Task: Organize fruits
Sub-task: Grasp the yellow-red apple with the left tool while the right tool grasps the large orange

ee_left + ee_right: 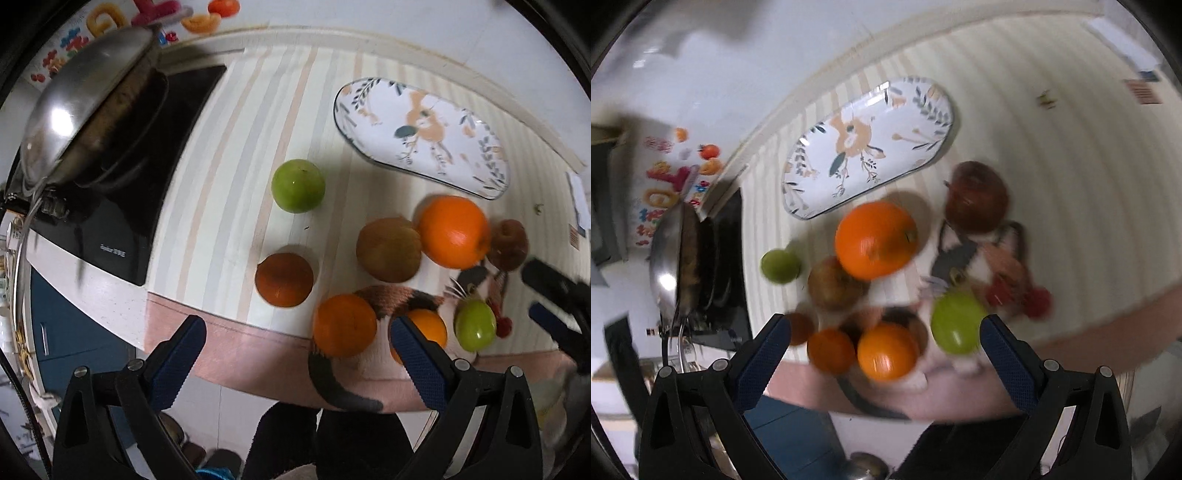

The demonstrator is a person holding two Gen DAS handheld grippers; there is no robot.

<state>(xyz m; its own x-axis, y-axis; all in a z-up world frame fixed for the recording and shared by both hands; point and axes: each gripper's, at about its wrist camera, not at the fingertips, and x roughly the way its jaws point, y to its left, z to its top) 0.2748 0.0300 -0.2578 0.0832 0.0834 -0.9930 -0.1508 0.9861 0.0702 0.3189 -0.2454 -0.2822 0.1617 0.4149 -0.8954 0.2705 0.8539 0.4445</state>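
A home kitchen; at ten o'clock in the left wrist view a steel wok (85, 96) sits tilted on a black glass induction hob (122, 206); colourful fruit stickers (201, 16) dot the white wall at twelve; a striped cloth (236, 147) covers the desk, bearing an oval floral plate (421, 133).

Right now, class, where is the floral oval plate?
In the left wrist view the floral oval plate lies empty on the striped cloth at upper right, beyond the large orange and right of the green apple.
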